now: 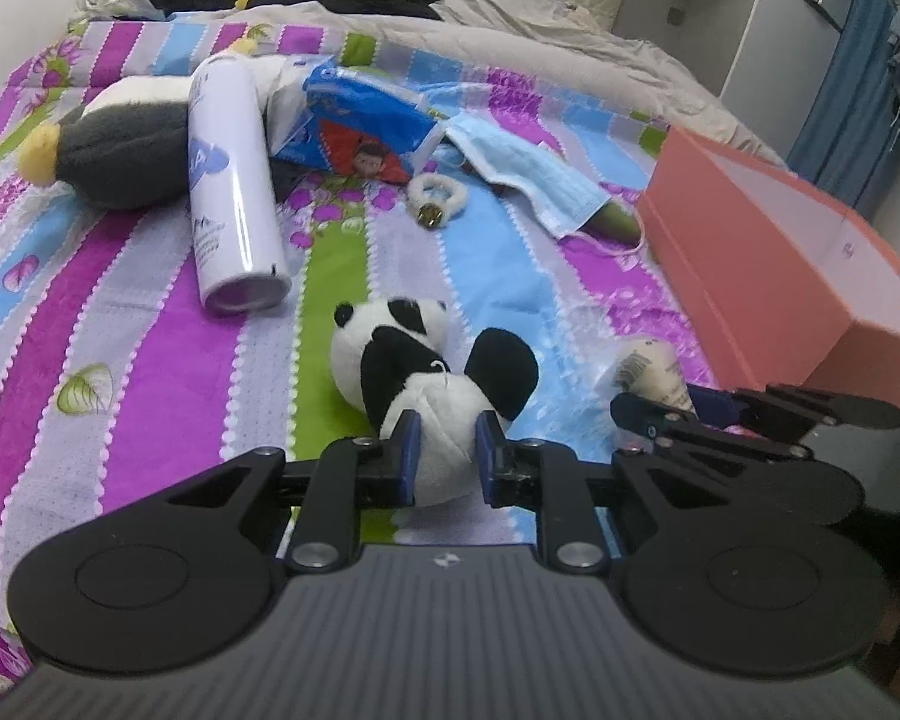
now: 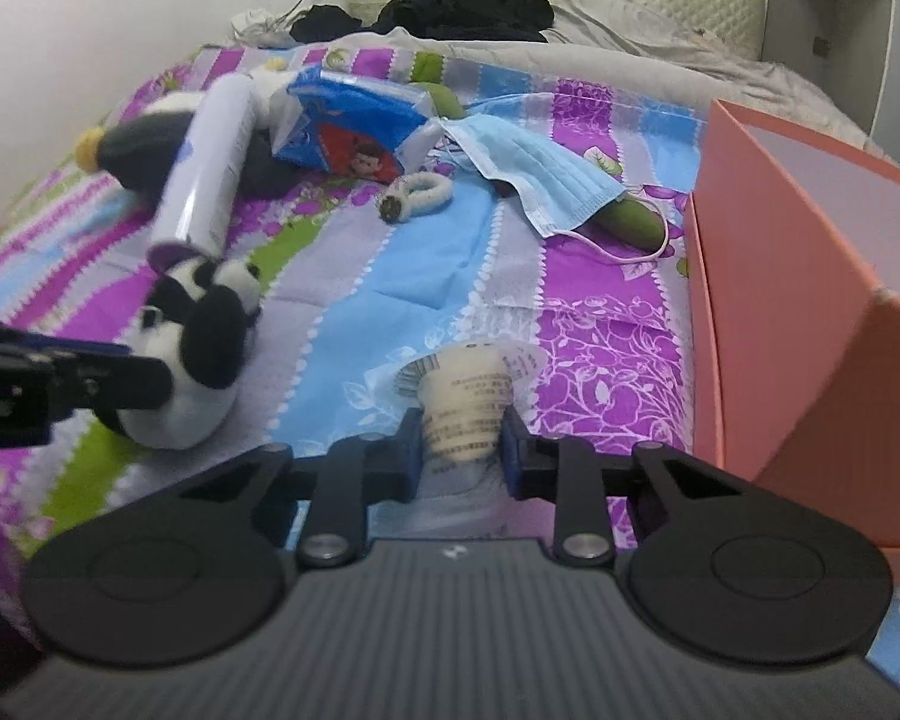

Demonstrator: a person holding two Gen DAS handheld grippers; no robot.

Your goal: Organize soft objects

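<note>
Striped purple, blue and green bedspread [image 1: 168, 360] underneath. Left gripper [image 1: 444, 450] fingers pinching panda plush [image 1: 426, 372] by its white body; right gripper [image 2: 459, 444] fingers pinching cream tube in clear wrap [image 2: 468, 414]. Just right of right fingers, open pink box [image 2: 810, 276]. Beyond left fingers, white spray can [image 1: 234, 180], penguin plush [image 1: 120, 150], blue tissue pack [image 1: 360, 120], face mask [image 1: 528, 174].
</note>
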